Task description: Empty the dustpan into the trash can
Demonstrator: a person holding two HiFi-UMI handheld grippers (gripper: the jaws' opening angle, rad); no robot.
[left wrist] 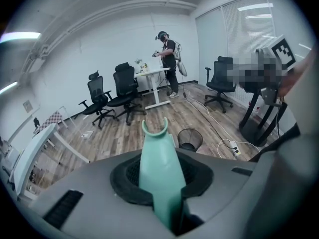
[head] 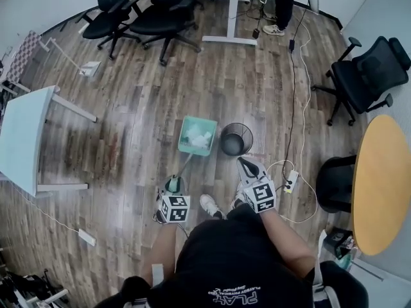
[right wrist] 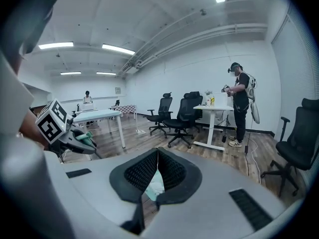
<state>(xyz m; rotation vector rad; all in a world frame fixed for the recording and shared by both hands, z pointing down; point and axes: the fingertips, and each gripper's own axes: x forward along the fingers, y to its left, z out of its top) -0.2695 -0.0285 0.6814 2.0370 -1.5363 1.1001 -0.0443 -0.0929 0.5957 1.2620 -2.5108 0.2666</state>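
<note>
**Dustpan on the floor beside the can, handle clamped in my left gripper**

From the head view, the dustpan (head: 198, 135) is a pale teal rectangular pan sitting flat on the wood floor (head: 141, 101). White crumpled scraps (head: 200, 133) are heaped inside it. Its thin handle (head: 184, 167) slants back toward me. The black mesh trash can (head: 236, 138) stands upright just beside the pan's right edge; I cannot tell whether they touch.

My left gripper (head: 173, 186) is pinching the handle, and its own view shows the teal shaft squeezed between the dark pads (left wrist: 192, 171). My right gripper (head: 247, 167) hangs just short of the can, with its jaws pressed together at the tips on nothing.

Beyond the pan and can the floor is open up to the office chairs (head: 160, 15). A white counter (head: 22, 136) stands well off to the left. On the right, a white cable (head: 302, 108) and a power strip (head: 290, 181) lie near my right gripper, with a round yellow counter (head: 382, 185) farther out.

Only the head view shows the scraps. In the left gripper view the handle's forked end (left wrist: 154, 127) and the gripper body cover the pan, leaving the can visible. The right gripper view shows just a teal sliver through the gap under its pads, with the left gripper at its left edge.
</note>
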